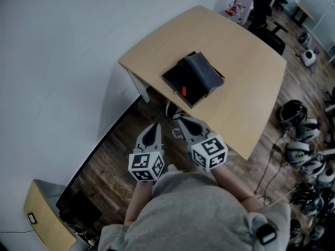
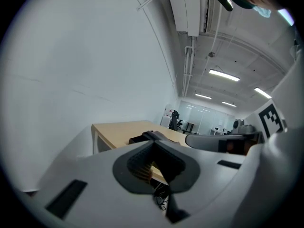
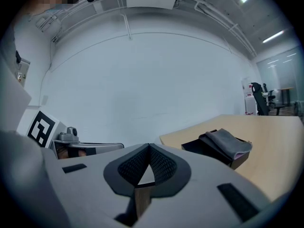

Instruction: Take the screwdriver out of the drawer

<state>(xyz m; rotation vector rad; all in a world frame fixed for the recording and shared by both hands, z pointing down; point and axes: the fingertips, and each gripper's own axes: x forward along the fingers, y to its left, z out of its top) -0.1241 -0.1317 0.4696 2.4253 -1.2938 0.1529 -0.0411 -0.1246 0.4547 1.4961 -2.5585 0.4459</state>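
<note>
On the light wooden table [image 1: 246, 61] stands a black open drawer box [image 1: 178, 80] with a grey cloth [image 1: 203, 71] draped over its far part. An orange screwdriver handle [image 1: 183, 91] shows inside the box near its front edge. Both grippers hover short of the table's near edge, side by side, and point toward the box. The left gripper [image 1: 155, 127] has its jaws together and empty, as the left gripper view [image 2: 153, 144] also shows. My right gripper [image 1: 181, 122] is shut as well, with nothing in it [image 3: 149, 147]. The box [image 3: 209, 151] lies ahead to its right.
A white wall [image 1: 63, 61] runs along the table's left side. Several helmets and cables [image 1: 303, 140] lie on the wooden floor to the right. A dark office chair [image 1: 272, 35] stands beyond the table. A low wooden cabinet [image 1: 44, 218] sits at the bottom left.
</note>
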